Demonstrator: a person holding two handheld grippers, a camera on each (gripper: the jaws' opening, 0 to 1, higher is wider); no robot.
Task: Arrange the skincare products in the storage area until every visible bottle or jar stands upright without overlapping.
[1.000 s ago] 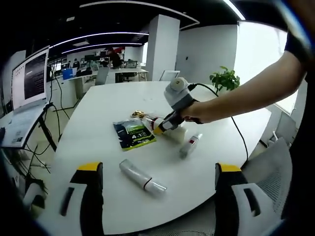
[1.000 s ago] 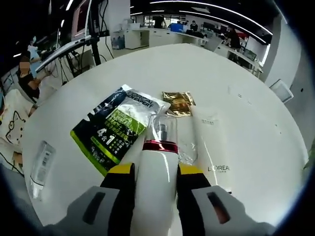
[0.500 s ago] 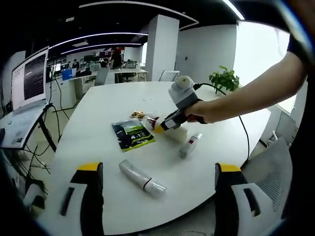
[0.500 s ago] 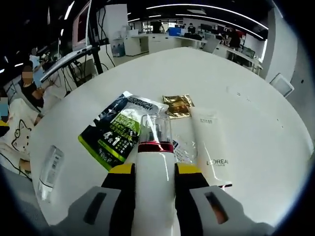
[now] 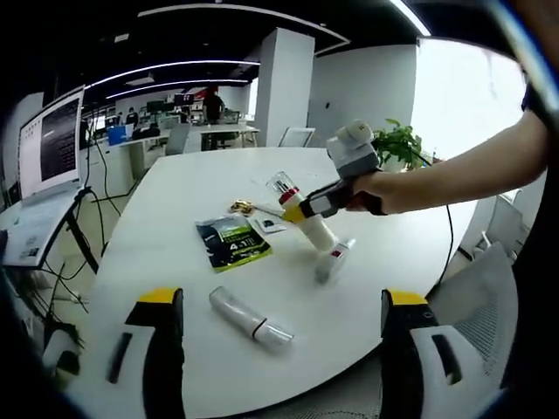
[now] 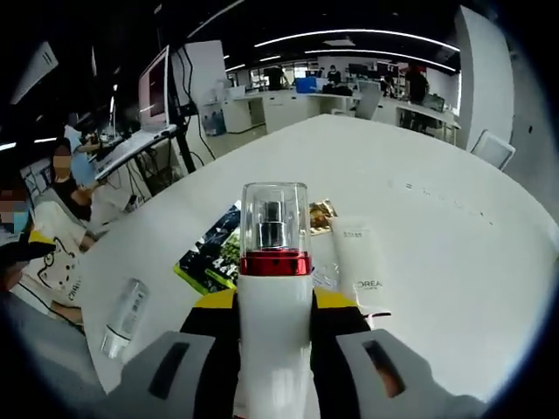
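Observation:
My right gripper point(image 6: 275, 301) is shut on a white pump bottle point(image 6: 275, 229) with a red band and a clear cap. In the left gripper view that bottle point(image 5: 306, 218) hangs tilted above the white table point(image 5: 175, 192), held by the right gripper point(image 5: 321, 202) in a person's hand. Under it lie a white tube point(image 6: 360, 262), a green sachet point(image 6: 212, 251) and a gold sachet point(image 6: 321, 214). A small white tube point(image 5: 333, 260) lies flat beside them. A clear-capped bottle point(image 5: 250, 317) lies on its side beyond my left gripper point(image 5: 281, 298), which stands open and empty.
A laptop point(image 5: 51, 144) on a stand is off the table's left side, with cables below. A potted plant point(image 5: 398, 140) and a chair point(image 5: 491, 253) stand to the right. Seated people point(image 6: 39, 262) are past the table edge in the right gripper view.
My right gripper has lifted the white pump bottle off the table and swung it more upright, clear of the sachets. The left gripper has stayed still and open.

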